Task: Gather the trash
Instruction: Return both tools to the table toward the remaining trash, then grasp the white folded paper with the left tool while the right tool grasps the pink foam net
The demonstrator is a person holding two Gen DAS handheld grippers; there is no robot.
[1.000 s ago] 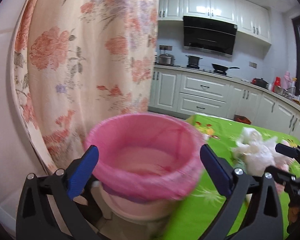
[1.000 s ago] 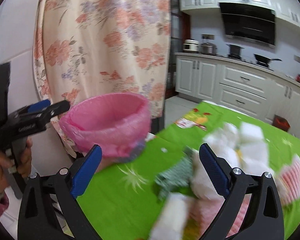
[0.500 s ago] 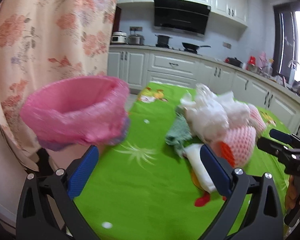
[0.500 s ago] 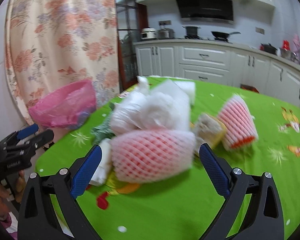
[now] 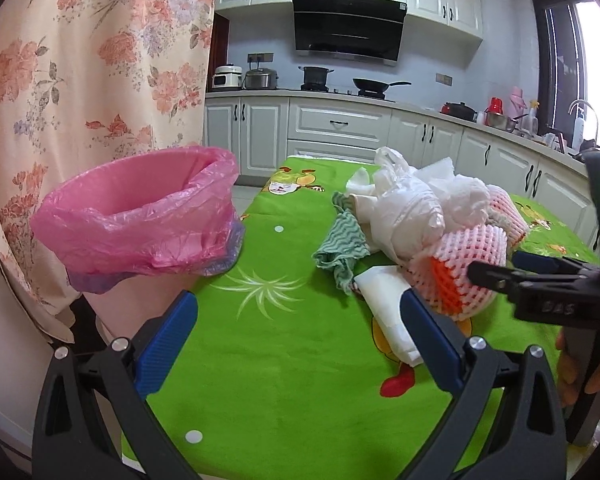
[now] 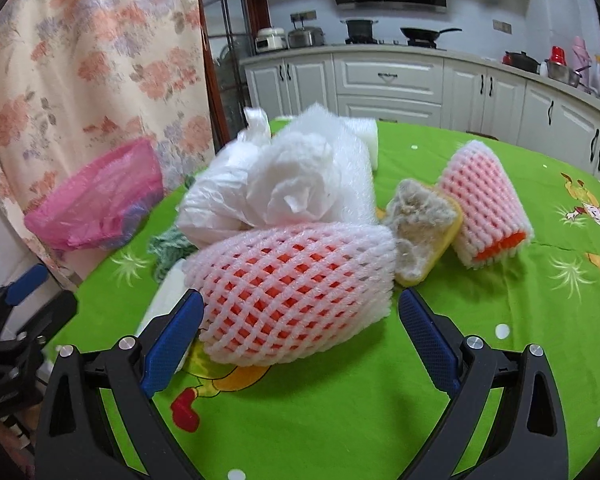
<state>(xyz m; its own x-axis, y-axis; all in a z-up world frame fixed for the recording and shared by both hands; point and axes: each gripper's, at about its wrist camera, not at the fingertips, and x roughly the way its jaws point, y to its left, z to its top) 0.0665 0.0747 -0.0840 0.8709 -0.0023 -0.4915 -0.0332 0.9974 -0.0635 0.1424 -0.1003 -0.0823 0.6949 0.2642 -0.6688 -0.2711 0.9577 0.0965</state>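
A bin lined with a pink bag (image 5: 140,216) stands off the left edge of the green table (image 5: 284,380). The trash pile holds a white plastic bag (image 5: 404,208), a green cloth (image 5: 342,252), a white packet (image 5: 388,308) and a pink foam net (image 5: 456,276). My left gripper (image 5: 300,344) is open over bare tablecloth, short of the pile. My right gripper (image 6: 300,336) is open, and the near foam net (image 6: 296,292) lies just beyond its fingertips. Behind it lie a yellow sponge (image 6: 424,232) and a second foam net (image 6: 484,212).
A floral curtain (image 5: 100,60) hangs behind the bin. White kitchen cabinets (image 5: 340,128) and a counter with pots run along the back. The right gripper (image 5: 496,266) reaches in from the right in the left wrist view; the left gripper (image 6: 40,296) shows at lower left in the right wrist view.
Both views have swung right, from the bin towards the pile. The right gripper has drawn up to the near foam net. The left gripper has moved away from the bin.
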